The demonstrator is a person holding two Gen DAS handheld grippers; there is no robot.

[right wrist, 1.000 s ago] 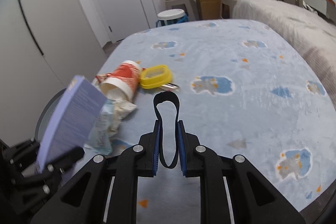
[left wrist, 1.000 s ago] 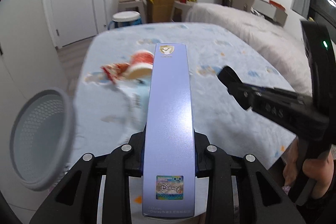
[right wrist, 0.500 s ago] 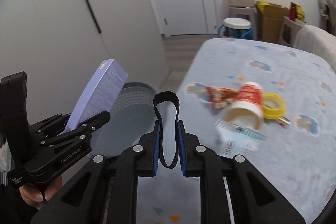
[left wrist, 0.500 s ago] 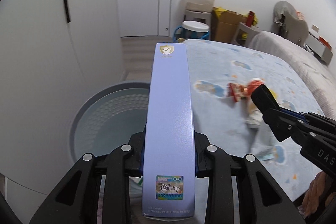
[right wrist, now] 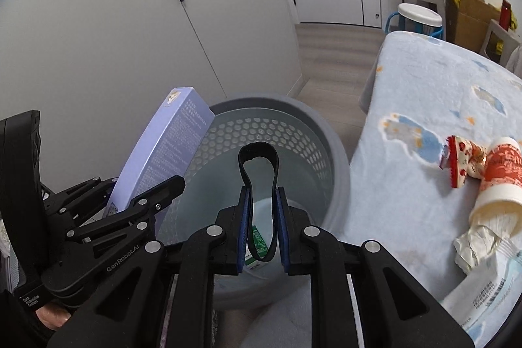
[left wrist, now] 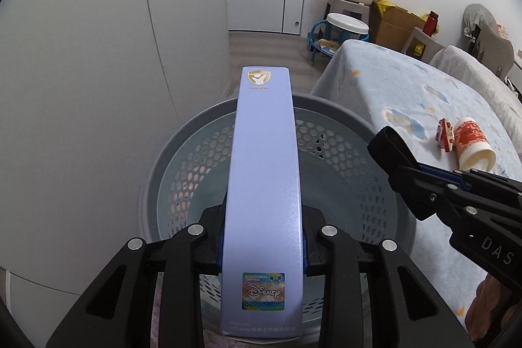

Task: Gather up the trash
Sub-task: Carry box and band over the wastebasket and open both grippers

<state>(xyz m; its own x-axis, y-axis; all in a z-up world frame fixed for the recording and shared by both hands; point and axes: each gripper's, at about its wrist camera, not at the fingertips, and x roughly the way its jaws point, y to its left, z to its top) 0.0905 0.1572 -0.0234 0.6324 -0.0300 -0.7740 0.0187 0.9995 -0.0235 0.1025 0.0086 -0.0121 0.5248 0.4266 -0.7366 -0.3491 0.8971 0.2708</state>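
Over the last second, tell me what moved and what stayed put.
Both grippers swung left from over the bed to above the grey basket. The left gripper carried the purple box along, the right gripper the black band. Nothing was grasped or released. The red cup, the red wrapper and the crumpled packet stayed on the blanket.

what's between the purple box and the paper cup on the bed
In the left wrist view, the right gripper and its black loop cross between the purple box and the paper cup, over the basket rim.
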